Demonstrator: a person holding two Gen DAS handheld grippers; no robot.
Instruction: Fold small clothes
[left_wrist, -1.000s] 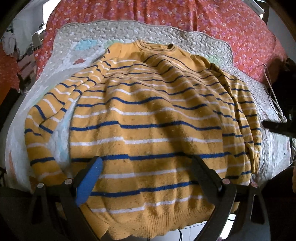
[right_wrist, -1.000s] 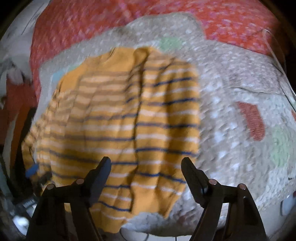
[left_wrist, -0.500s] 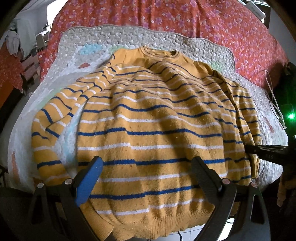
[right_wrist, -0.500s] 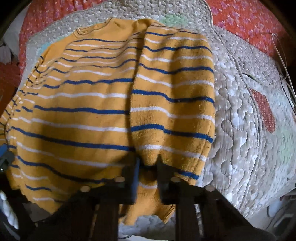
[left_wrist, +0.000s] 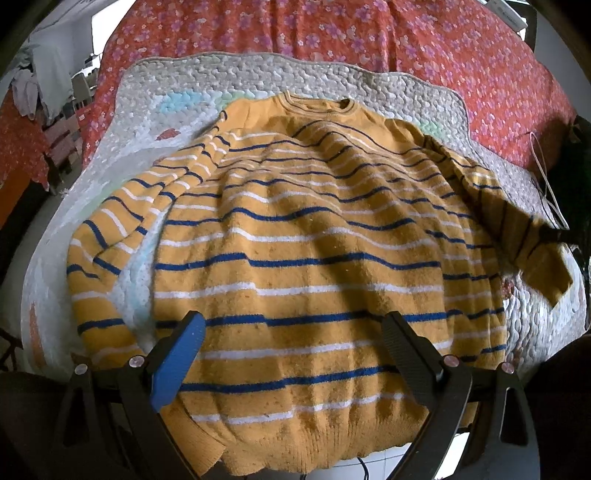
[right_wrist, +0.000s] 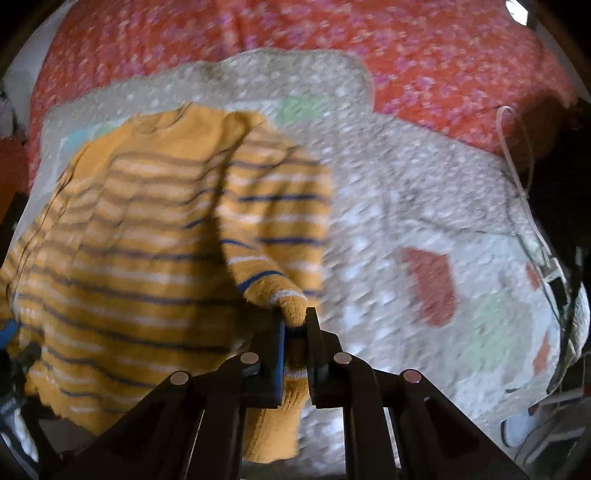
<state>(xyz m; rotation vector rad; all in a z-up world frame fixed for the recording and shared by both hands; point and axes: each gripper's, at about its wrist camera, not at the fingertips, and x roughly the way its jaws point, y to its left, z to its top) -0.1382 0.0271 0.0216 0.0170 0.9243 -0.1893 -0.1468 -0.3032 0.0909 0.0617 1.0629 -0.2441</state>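
Left tongs (left_wrist: 291, 354): black ribbed fingers, one faced with a blue pad (left_wrist: 177, 360), silver screws (left_wrist: 451, 360) seen at the joints. Right tongs (right_wrist: 295, 325): black frame, dark flat fingers, four round silver screws.

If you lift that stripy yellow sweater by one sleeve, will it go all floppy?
Probably yes. The sleeve pinched in the right gripper already droops in soft folds. The sweater looks thick and fuzzy, so it likely won't slip, and the rest would probably drag along the quilt.

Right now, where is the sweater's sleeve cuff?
In the right wrist view the cuff sits low at centre, pinched in the right gripper above the quilt.
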